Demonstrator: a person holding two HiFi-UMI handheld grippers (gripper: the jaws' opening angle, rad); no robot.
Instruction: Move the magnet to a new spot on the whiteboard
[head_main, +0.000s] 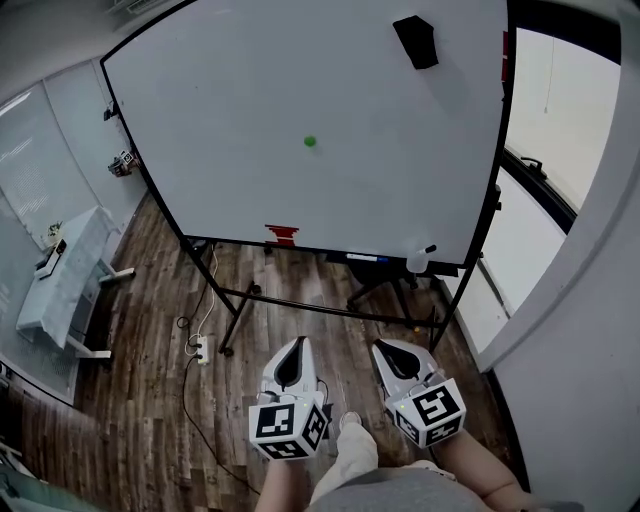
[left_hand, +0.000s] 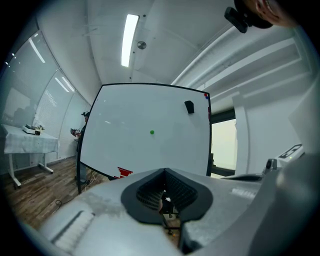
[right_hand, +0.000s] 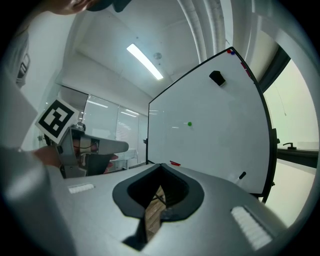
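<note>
Whiteboard (head_main: 220, 120): a large white board in a black frame, upright on a black stand; most of its face is bare.
Magnet (head_main: 310, 142): a small green disc stuck near the middle of the whiteboard, well apart from both grippers.
Eraser (head_main: 415, 41): a black block on the whiteboard near its upper right corner, tilted.
Red patch (head_main: 281, 235): at the whiteboard's lower edge, below and a little left of the magnet; what it is cannot be told.
Tray (head_main: 375, 258): a narrow ledge along the lower edge, bearing a pale capped object (head_main: 422, 258) near its right end.
Left gripper (head_main: 296, 346): held low in front of the person, pointing at the whiteboard; jaws closed together, nothing between them.
Right gripper (head_main: 386, 350): just beside the left one and level with it; jaws likewise closed and empty, with floor showing through the slit below the tips.
Floor (head_main: 150, 330): dark wood planks, running under the stand.
Cable (head_main: 190, 400): a thin lead on the floor, joined to a white power strip (head_main: 201, 350) left of the stand's foot.
Table (head_main: 60, 290): white-covered, left of the whiteboard, beside a glazed wall.
Wall (head_main: 590, 300): pale, at the right, next to a bright window (head_main: 560, 120).
Lamp (left_hand: 129, 40): a long lit strip in the white ceiling.
</note>
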